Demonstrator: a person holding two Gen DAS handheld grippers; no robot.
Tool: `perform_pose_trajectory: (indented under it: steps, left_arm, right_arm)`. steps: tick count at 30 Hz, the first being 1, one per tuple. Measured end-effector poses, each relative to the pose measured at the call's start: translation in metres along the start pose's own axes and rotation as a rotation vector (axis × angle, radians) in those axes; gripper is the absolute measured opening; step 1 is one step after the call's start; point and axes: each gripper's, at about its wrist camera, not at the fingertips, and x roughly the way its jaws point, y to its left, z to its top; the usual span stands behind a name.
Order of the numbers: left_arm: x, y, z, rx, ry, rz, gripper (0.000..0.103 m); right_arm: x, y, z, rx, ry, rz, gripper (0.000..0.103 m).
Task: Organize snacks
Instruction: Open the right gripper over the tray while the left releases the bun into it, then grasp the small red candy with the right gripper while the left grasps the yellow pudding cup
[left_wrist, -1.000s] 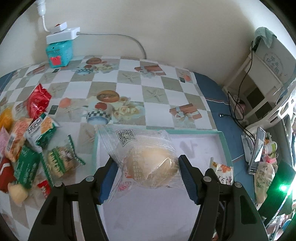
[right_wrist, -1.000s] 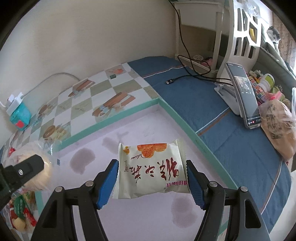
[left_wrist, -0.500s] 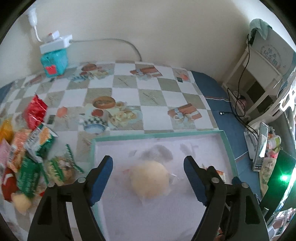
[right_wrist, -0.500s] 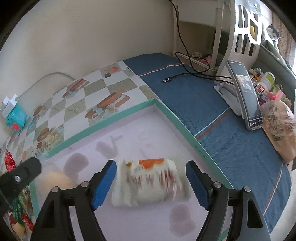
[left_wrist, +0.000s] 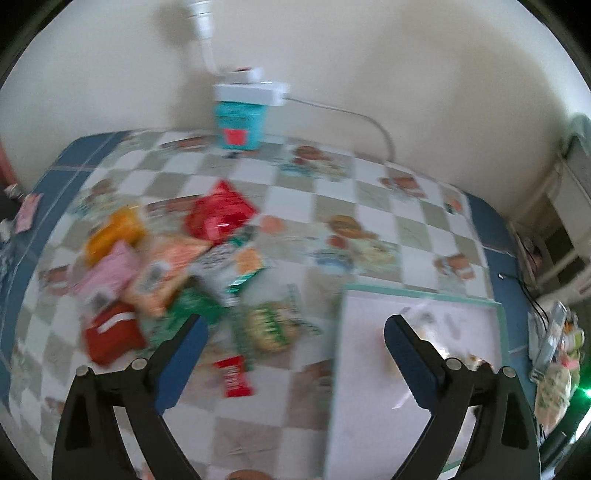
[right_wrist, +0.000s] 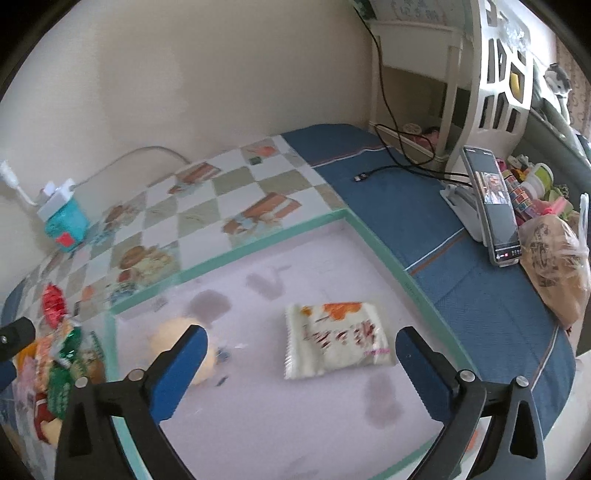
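Observation:
A pale tray with a green rim (right_wrist: 373, 236) lies on the table. In it lie a white snack packet with orange print (right_wrist: 334, 339) and a bagged round bun (right_wrist: 177, 336). My right gripper (right_wrist: 299, 363) is open and empty just above the tray, near the white packet. My left gripper (left_wrist: 295, 347) is open and empty, over the table between the tray's left rim (left_wrist: 340, 317) and a blurred pile of snack packets (left_wrist: 170, 266). A green-striped packet (left_wrist: 269, 328) and a small red packet (left_wrist: 232, 374) lie between its fingers.
A teal box with a white power strip (left_wrist: 242, 118) stands by the wall. A phone on a stand (right_wrist: 491, 206), a black cable (right_wrist: 406, 166) and a bagged item (right_wrist: 554, 262) sit on the blue cloth right of the tray. White shelving (right_wrist: 495, 74) stands behind.
Both grippers opened and let go: the bun and the white packet now lie in the tray. My left gripper has swung left toward the snack pile. My right gripper has drawn back.

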Motion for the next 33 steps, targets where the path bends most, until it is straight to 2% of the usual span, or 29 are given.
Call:
perform_pose_trajectory:
  steps: [7, 15, 22, 26, 33]
  left_arm:
    - [-0.026, 0.064, -0.006, -0.095, -0.029, 0.077, 0.097]
    - [-0.046, 0.14, -0.02, -0.257, -0.054, 0.104, 0.097]
    - [-0.058, 0.2, -0.032, -0.382, -0.076, 0.177, 0.097]
    - [-0.06, 0.224, -0.037, -0.414, -0.07, 0.224, 0.097]
    - [-0.051, 0.247, -0.045, -0.472, -0.026, 0.257, 0.097]
  right_arm:
    - [-0.025, 0.037, -0.017, -0.084, -0.016, 0.034, 0.103]
    - [-0.055, 0.092, -0.038, -0.182, -0.048, 0.12, 0.103]
    - [-0.067, 0.137, -0.053, -0.224, -0.042, 0.221, 0.103]
    - [-0.067, 0.159, -0.061, -0.229, -0.015, 0.285, 0.103]
    - [-0.056, 0.193, -0.079, -0.288, 0.035, 0.327, 0.103]
